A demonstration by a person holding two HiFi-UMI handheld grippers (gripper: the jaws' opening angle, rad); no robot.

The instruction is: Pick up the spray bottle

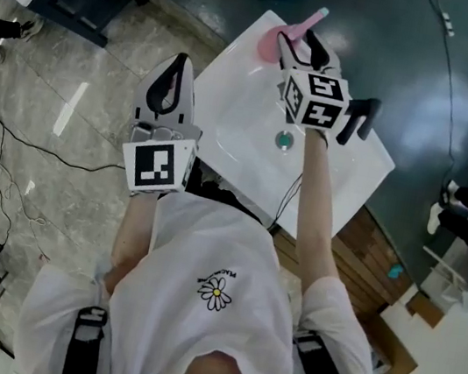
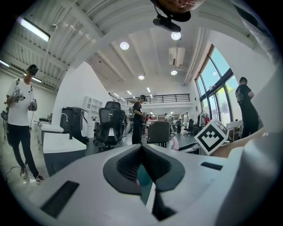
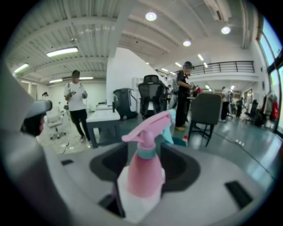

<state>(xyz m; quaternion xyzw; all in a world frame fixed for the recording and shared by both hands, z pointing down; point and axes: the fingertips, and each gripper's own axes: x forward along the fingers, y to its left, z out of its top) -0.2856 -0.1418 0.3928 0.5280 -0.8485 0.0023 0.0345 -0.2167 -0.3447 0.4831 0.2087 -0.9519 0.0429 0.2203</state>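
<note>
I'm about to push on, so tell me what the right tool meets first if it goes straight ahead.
The pink spray bottle, most likely: it stands upright between the open jaws of the right tool, dead ahead, though depth is unclear.

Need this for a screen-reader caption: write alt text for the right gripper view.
A pink spray bottle with a teal collar stands upright on a white table, between the open tongs of the right gripper, a gap on each side. Behind it, an office hall with chairs, desks and standing people.
</note>
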